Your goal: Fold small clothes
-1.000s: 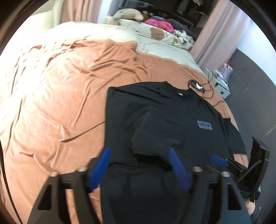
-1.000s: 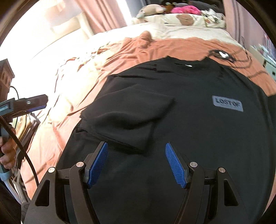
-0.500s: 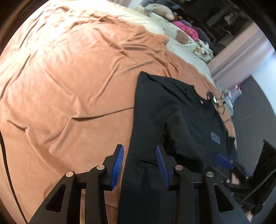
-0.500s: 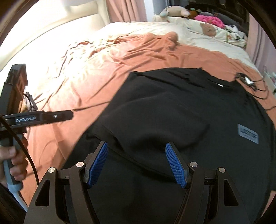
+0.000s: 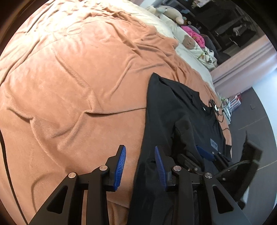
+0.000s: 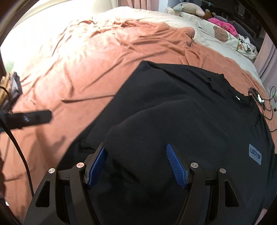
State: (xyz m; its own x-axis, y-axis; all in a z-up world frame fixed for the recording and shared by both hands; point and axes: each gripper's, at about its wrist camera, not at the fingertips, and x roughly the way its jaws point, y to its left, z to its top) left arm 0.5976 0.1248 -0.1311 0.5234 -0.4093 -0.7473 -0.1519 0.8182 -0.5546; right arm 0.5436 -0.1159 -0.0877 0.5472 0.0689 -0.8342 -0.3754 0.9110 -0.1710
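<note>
- A black T-shirt [image 6: 181, 121] is lying spread on a rust-orange blanket [image 5: 77, 77] that is covering a bed [image 6: 147, 17].
- The left gripper [image 5: 140, 166] is pointing down at the shirt's side edge, and its jaws are closing.
- That edge is running up between the two blue fingers [image 5: 120, 166]: the left one is standing over bare blanket, the right one over black cloth.
- The pads are not pressing on the cloth; a gap is showing on both sides of the edge.
- The right gripper [image 6: 136, 166] is hovering over the middle of the shirt with its fingers [image 6: 176, 166] standing wide apart and holding nothing.
- A sleeve [image 6: 173, 124] is lying folded in over the shirt's body, and its rounded end is reaching toward the gap between the right fingers.
- A grey patch [image 6: 255, 154] with the letters "LOST OF" is showing on the chest, to the right of the right fingers.
- The collar [image 6: 242, 102] is lying beyond the fingers, toward the far right.
- A small black device with a thin cable [image 6: 258, 97] is resting on the blanket just beside the collar.
- In the left wrist view, the right gripper is appearing to the right of the left fingers, over the shirt near the grey patch.
- In the right wrist view, the left gripper is showing as a blurred dark bar at the left edge, over the blanket.
- Soft toys [image 6: 187, 8] and a cream pillow with a bear print [image 6: 219, 33] are lying at the far end of the bed.
</note>
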